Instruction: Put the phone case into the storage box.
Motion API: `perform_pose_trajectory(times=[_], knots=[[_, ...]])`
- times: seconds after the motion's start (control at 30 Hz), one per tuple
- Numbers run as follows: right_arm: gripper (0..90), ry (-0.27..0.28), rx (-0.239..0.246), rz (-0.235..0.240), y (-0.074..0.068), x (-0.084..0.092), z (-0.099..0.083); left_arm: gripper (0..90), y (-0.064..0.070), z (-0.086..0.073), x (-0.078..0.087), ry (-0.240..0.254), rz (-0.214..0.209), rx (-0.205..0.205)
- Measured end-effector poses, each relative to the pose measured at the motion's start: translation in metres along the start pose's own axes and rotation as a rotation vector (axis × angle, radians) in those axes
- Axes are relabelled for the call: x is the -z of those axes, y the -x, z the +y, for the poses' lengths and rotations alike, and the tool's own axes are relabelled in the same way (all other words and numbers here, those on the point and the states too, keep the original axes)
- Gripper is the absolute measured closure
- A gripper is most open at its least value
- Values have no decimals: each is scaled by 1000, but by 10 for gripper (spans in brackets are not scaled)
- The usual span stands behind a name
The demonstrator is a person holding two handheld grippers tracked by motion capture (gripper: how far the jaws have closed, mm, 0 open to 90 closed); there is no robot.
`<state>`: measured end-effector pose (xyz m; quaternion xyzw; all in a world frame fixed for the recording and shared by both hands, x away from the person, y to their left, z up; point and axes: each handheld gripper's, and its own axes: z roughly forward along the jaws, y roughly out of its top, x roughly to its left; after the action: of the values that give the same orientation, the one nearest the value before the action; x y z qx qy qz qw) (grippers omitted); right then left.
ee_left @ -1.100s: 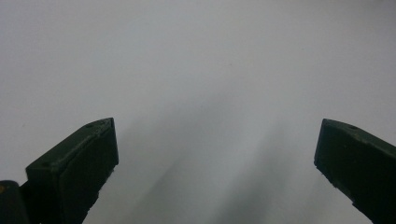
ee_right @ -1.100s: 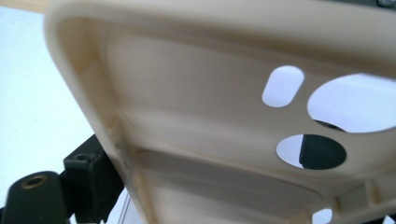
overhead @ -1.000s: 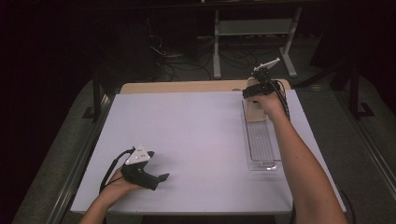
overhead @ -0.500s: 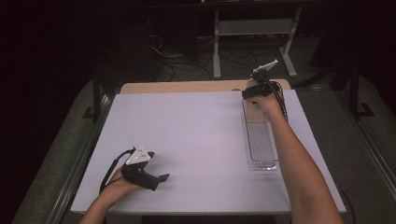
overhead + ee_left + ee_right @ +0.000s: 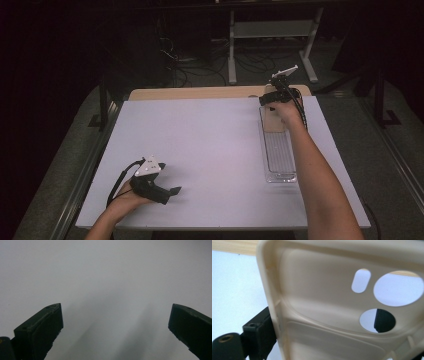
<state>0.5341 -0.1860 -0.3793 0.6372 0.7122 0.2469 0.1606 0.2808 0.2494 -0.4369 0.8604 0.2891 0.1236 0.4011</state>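
1. Left claw (image 5: pixel 172 190): rests at the near left of the tabletop (image 5: pixel 210 150), in the person's left hand. Its own view shows both jaws spread wide over bare white surface, nothing between them. Idle.
2. Clear tray (image 5: pixel 279 150): long and narrow, lying near-to-far along the right side of the tabletop. The near part looks bare; the far end is taken up by the phone case.
3. Phone case (image 5: pixel 342 302): cream, thin-walled shell with camera cut-outs, at the far end of the tray, seen beige in the high view (image 5: pixel 273 120). Judged light, slightly flexible, smooth and a bit slippery; not fragile, but the wall could bow under a hard squeeze.
4. Best hold, as judged: across a long side wall or the raised rim, away from the cut-outs, where the shell is stiffest.
5. Right claw (image 5: pixel 266 99): at the far right, over the tray's far end. Its own view shows one jaw against the outside of the case's side wall and the other behind the shell, seen through a round hole. Claw is clamped on the phone case.
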Motion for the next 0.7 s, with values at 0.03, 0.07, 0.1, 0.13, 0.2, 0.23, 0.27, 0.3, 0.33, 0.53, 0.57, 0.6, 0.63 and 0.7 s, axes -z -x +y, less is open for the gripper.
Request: perform_pose_trajectory(times=[0.03, 0.07, 0.1, 0.13, 0.2, 0.23, 0.27, 0.3, 0.33, 0.53, 0.57, 0.6, 0.63, 0.7], knots=[[67, 5, -2, 4, 0, 0, 0, 0, 0, 0, 0, 2, 0, 2], [64, 12, -6, 8, 1, 1, 0, 0, 0, 0, 0, 0, 0, 1], [61, 16, -3, 11, 1, 2, 1, 0, 0, 0, 0, 0, 0, 0], [55, 20, -2, 12, 1, 2, 1, 0, 0, 0, 0, 0, 0, 0], [49, 28, -4, 19, 1, 3, 1, 0, 0, 0, 0, -1, 0, -1], [42, 32, -3, 21, 2, 4, 1, 0, 0, 0, 0, 3, -1, 0], [36, 36, -3, 23, 2, 4, 1, 0, 0, 0, 0, 3, -2, 6], [35, 43, -2, 26, 3, 5, 2, 0, 0, 0, 0, 5, -2, 8], [31, 50, -2, 31, 3, 7, 2, 0, 0, 0, 0, 4, -2, 8], [28, 92, -11, 54, 8, 22, 2, 0, -2, 0, 0, -6, 1, -2], [25, 95, -7, 60, 8, 24, 2, 0, -2, 0, 0, -9, 2, -6], [25, 95, -4, 62, 8, 26, 2, 0, -1, 0, 0, -8, 2, -4], [25, 98, -5, 68, 8, 28, 1, 0, 0, 0, -1, -5, 2, 3], [25, 98, 3, 77, 8, 33, 1, 0, 0, 0, 0, -10, 3, -3]])
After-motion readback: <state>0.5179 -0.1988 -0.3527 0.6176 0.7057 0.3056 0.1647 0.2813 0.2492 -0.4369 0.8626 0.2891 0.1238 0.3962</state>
